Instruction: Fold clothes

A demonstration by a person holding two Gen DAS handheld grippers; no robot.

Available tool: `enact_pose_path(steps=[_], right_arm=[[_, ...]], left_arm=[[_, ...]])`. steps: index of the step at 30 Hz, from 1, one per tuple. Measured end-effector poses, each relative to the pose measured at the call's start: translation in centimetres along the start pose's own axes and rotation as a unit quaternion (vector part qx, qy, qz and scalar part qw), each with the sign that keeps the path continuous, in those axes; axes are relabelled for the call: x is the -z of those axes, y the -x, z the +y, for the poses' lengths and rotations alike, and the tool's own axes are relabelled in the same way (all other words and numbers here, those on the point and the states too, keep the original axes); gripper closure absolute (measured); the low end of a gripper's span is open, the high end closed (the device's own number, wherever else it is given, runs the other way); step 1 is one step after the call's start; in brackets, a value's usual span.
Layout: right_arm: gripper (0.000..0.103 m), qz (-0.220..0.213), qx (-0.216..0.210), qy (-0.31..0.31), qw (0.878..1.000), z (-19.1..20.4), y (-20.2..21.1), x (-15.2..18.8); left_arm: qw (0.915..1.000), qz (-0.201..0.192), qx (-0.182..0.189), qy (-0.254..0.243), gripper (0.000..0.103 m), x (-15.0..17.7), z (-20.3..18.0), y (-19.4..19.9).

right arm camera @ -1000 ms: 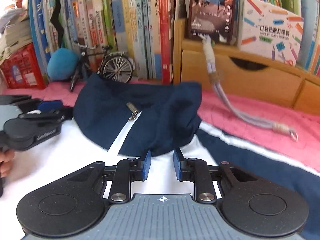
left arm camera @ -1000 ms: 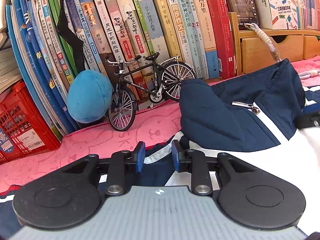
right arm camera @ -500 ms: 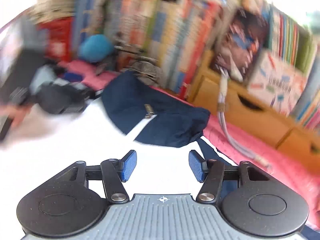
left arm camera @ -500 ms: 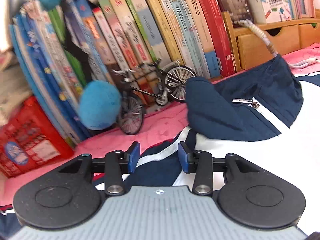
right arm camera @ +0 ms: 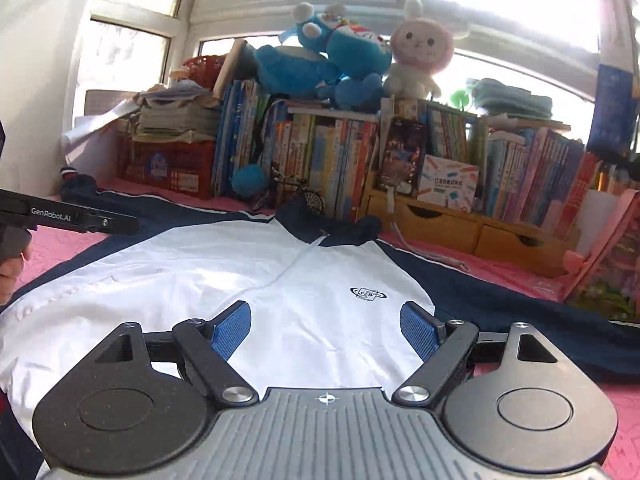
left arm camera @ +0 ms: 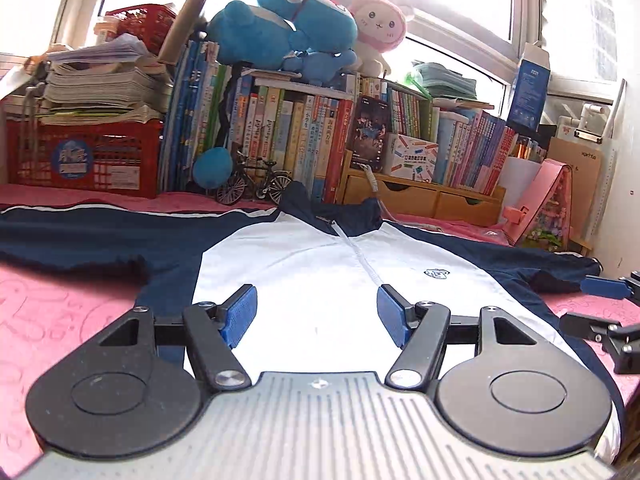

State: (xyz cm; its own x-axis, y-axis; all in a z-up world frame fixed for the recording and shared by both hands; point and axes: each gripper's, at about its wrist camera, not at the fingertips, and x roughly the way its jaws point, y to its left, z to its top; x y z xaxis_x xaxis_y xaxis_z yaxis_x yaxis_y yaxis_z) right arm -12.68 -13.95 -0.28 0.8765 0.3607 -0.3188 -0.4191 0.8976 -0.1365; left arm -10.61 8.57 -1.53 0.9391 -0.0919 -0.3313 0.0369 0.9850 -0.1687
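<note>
A white jacket with navy sleeves and collar (left arm camera: pixel 320 264) lies spread flat, front up and zipped, on the pink bed cover (left arm camera: pixel 60 312). My left gripper (left arm camera: pixel 316 314) hovers over its lower front, jaws opening, with nothing between the blue pads. In the right wrist view the same jacket (right arm camera: pixel 240 272) fills the middle. My right gripper (right arm camera: pixel 324 328) is above the hem below the chest logo (right arm camera: pixel 368 294), jaws also opening and empty. Each gripper shows in the other view: the right gripper (left arm camera: pixel 588 304) at the right edge, the left gripper (right arm camera: pixel 80 220) at the left edge with a hand (right arm camera: pixel 12 256) behind it.
Behind the collar stand a row of books (left arm camera: pixel 280 144), a model bicycle (left arm camera: pixel 252 186), a blue plush ball (left arm camera: pixel 212 168), a red crate (left arm camera: pixel 80 160) and wooden drawers (left arm camera: pixel 420 200). Plush toys (left arm camera: pixel 288 28) sit on top. A pink toy house (left arm camera: pixel 548 208) stands at the right.
Both grippers have pulled back from the collar towards the hem, and their jaws have opened wide. The whole jacket now shows instead of only its collar.
</note>
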Motion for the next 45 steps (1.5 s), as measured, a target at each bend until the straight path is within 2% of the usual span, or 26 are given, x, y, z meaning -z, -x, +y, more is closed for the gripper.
enact_pose_path(steps=[2, 4, 6, 9, 12, 13, 16, 19, 20, 22, 25, 28, 30, 31, 33, 38, 42, 45], right_arm=[[0.018, -0.015, -0.013, -0.012, 1.000, 2.9, 0.9, 1.7], [0.016, -0.027, -0.028, -0.025, 0.999, 5.6, 1.5, 3.3], [0.016, -0.035, -0.041, -0.016, 0.998, 7.7, 1.4, 4.7], [0.017, -0.043, -0.028, 0.041, 0.998, 9.6, 0.8, 6.6], [0.014, -0.065, -0.004, 0.066, 0.996, 9.0, 1.4, 7.7], [0.014, -0.071, 0.010, 0.075, 0.995, 8.6, 1.8, 8.0], [0.010, -0.077, 0.067, 0.084, 0.991, 7.0, 2.7, 8.9], [0.008, -0.051, 0.134, 0.045, 0.989, 3.1, 3.1, 9.8], [0.004, -0.044, 0.153, 0.033, 0.987, 1.7, 3.4, 10.1], [0.002, -0.033, 0.189, 0.024, 0.981, -0.5, 3.9, 10.8], [0.000, -0.027, 0.241, 0.046, 0.969, -2.1, 4.3, 11.4], [0.002, -0.004, 0.298, 0.032, 0.954, -4.3, 4.7, 11.7], [0.013, -0.004, 0.334, 0.043, 0.941, -4.7, 5.0, 11.6], [0.013, -0.010, 0.343, 0.051, 0.938, -4.7, 5.1, 11.5], [0.013, -0.035, 0.323, 0.036, 0.945, -4.5, 5.6, 10.5], [0.013, -0.093, 0.201, -0.026, 0.975, -0.8, 4.4, 7.5], [0.013, -0.092, 0.092, -0.067, 0.989, 2.6, 1.7, 5.7], [0.013, -0.057, 0.057, -0.065, 0.995, 3.9, -0.1, 5.2]], left_arm=[[0.9993, -0.014, -0.034, 0.000, 0.035, 1.5, -0.8, 1.1], [0.9974, -0.009, -0.071, -0.002, 0.035, 2.5, -1.3, 1.5], [0.9943, 0.014, -0.106, -0.006, 0.035, 3.4, -1.1, 1.5], [0.9837, 0.029, -0.171, -0.048, 0.033, 4.8, -0.8, 1.6], [0.9758, 0.013, -0.202, -0.082, 0.025, 5.6, -0.6, 2.5], [0.9713, 0.009, -0.219, -0.092, 0.024, 5.7, -0.5, 2.5], [0.9696, 0.001, -0.224, -0.098, 0.022, 6.1, 0.0, 2.8], [0.9684, -0.005, -0.222, -0.113, 0.021, 6.4, -0.1, 3.0], [0.9668, -0.006, -0.223, -0.125, 0.021, 6.4, -0.2, 3.0], [0.9643, -0.006, -0.223, -0.142, 0.019, 6.4, -0.1, 3.0], [0.9602, 0.002, -0.238, -0.146, 0.016, 6.1, 0.9, 3.4], [0.9568, 0.020, -0.257, -0.134, 0.015, 5.7, 2.2, 4.2], [0.9558, 0.026, -0.263, -0.129, 0.016, 5.2, 2.3, 4.7], [0.9550, 0.022, -0.265, -0.131, 0.016, 4.9, 1.9, 5.0], [0.9591, -0.001, -0.253, -0.126, 0.018, 4.2, 0.9, 5.6], [0.9790, -0.060, -0.180, -0.076, 0.018, 2.7, -2.1, 5.3], [0.9853, -0.049, -0.141, -0.083, 0.018, 3.4, -4.5, 2.8], [0.9828, -0.020, -0.151, -0.104, 0.020, 4.5, -4.6, 1.4]])
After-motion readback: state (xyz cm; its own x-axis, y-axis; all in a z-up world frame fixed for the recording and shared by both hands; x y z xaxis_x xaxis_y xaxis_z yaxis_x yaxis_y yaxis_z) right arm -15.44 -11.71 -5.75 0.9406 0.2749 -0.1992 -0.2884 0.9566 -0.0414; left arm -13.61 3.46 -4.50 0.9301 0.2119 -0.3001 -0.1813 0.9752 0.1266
